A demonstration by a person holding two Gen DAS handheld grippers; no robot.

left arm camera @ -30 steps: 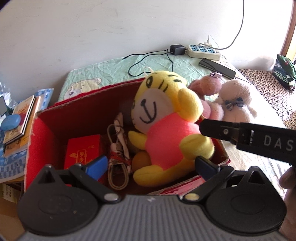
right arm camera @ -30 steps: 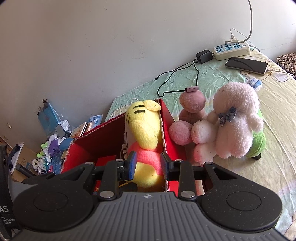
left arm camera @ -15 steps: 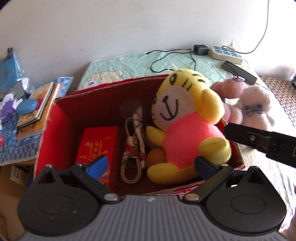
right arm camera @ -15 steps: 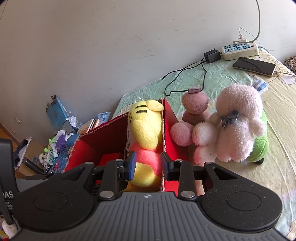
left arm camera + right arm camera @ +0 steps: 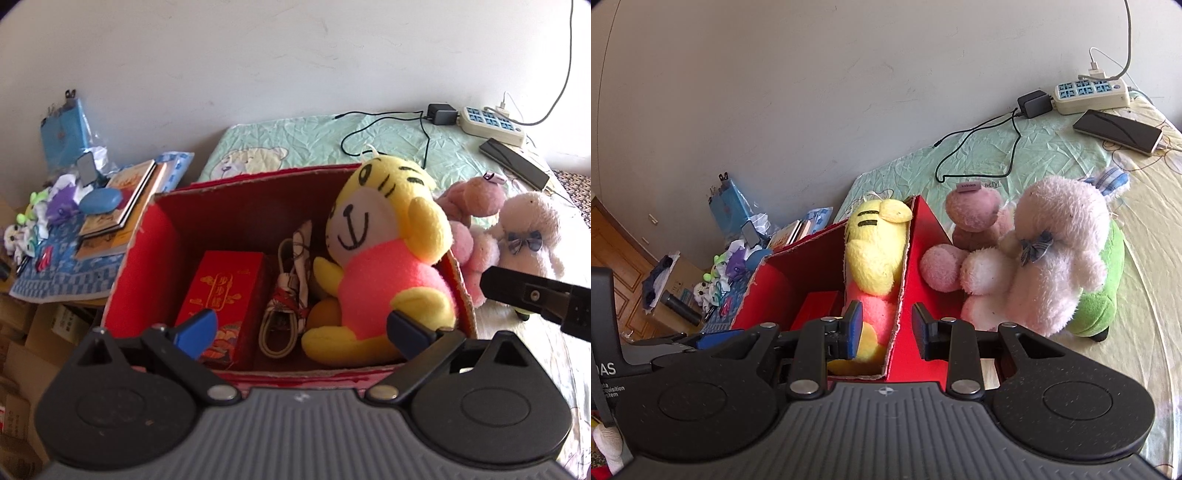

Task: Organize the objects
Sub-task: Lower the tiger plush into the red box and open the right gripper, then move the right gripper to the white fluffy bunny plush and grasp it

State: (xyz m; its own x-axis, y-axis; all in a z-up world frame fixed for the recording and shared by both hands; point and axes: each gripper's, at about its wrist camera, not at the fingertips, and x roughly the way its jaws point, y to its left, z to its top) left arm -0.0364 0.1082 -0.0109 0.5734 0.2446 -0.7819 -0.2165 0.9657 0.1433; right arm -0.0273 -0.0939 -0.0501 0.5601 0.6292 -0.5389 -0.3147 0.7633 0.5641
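Left wrist view showed the yellow tiger toy (image 5: 391, 258) sitting inside the red box (image 5: 155, 236) on the bed (image 5: 306, 144), beside a red packet (image 5: 221, 291) and a coiled cord (image 5: 284, 314). The left claw (image 5: 301, 328) was spread wide and held nothing; the right claw (image 5: 886, 328) was spread too, straddling the box wall, pinching nothing. Judging by this, the tiger was packed and the pink plush toys (image 5: 1052, 254) just outside the box were next; a good grab would take one by its body, lift it over the wall, and seat it in the free space. The green toy (image 5: 1104, 284) behind them was mostly hidden, and an orange thing under the tiger could not be identified.
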